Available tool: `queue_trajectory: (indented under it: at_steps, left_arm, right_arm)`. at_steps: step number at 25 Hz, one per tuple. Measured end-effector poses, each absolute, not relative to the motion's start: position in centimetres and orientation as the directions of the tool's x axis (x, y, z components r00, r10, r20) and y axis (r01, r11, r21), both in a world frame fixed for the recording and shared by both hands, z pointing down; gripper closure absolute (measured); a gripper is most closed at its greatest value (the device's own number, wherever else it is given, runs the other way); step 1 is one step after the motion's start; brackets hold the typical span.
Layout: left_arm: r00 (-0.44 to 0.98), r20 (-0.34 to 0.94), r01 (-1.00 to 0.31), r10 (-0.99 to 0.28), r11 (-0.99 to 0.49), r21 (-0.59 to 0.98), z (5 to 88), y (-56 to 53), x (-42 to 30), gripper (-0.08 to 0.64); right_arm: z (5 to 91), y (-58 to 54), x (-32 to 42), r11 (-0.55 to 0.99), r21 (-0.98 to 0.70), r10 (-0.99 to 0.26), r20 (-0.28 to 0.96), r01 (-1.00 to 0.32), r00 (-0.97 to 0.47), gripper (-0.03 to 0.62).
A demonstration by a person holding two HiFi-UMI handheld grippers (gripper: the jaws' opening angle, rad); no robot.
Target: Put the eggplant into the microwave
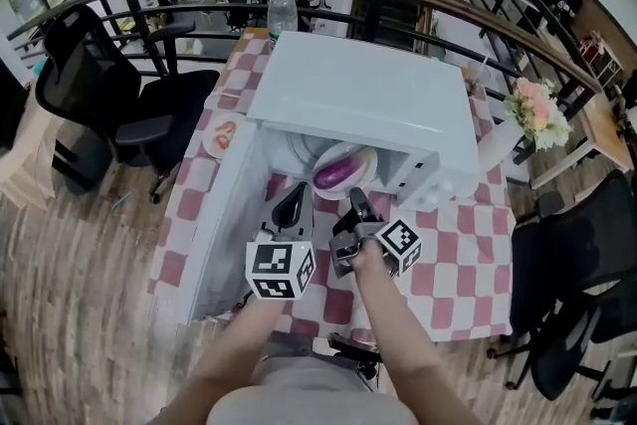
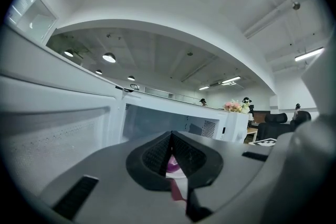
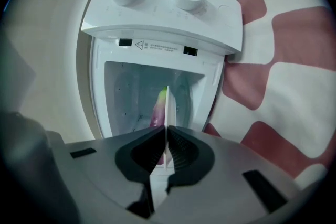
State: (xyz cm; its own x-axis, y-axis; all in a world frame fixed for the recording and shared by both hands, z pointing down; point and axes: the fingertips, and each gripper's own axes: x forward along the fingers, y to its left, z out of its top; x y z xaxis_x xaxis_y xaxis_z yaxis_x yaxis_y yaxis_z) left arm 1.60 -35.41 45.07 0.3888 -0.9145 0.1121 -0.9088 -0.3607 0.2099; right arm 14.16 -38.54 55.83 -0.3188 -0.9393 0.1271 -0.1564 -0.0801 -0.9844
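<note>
The purple eggplant (image 1: pixel 336 174) lies on a white plate (image 1: pixel 363 158) at the mouth of the white microwave (image 1: pixel 358 95), whose door (image 1: pixel 221 214) hangs open to the left. My right gripper (image 1: pixel 355 206) is shut on the plate's near rim. In the right gripper view the plate (image 3: pixel 167 105) shows edge-on between the jaws of the right gripper (image 3: pixel 166 131), with the eggplant (image 3: pixel 157 112) inside the cavity. My left gripper (image 1: pixel 292 204) sits just left of the plate, in front of the opening. Its pads meet at the tips (image 2: pixel 170 136), and a bit of eggplant (image 2: pixel 172 167) shows beyond them.
The microwave stands on a table with a red-and-white checked cloth (image 1: pixel 468 254). A small plate of red food (image 1: pixel 221 136) and a water bottle (image 1: pixel 283 10) are behind the door. Flowers (image 1: pixel 537 109) stand at the right. Black chairs (image 1: pixel 109 85) flank the table.
</note>
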Motion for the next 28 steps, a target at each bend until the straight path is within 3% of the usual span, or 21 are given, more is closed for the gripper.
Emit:
queue_trajectory:
  at_steps: [17,28]
  left_arm:
    - [0.420,0.136,-0.893,-0.897,-0.382,0.237,46.1,-36.4,2.2,0.555]
    - [0.425,0.155,-0.892,-0.892,-0.384,0.238,45.7,-36.3,1.8,0.555]
  right_arm:
    - [58.8,-41.3,14.1,-0.152,-0.982,-0.944,0.178,-0.113,-0.276,0.558]
    - [58.8,-42.6,13.3,-0.226,-0.937,-0.902,0.305,-0.266,-0.305,0.554]
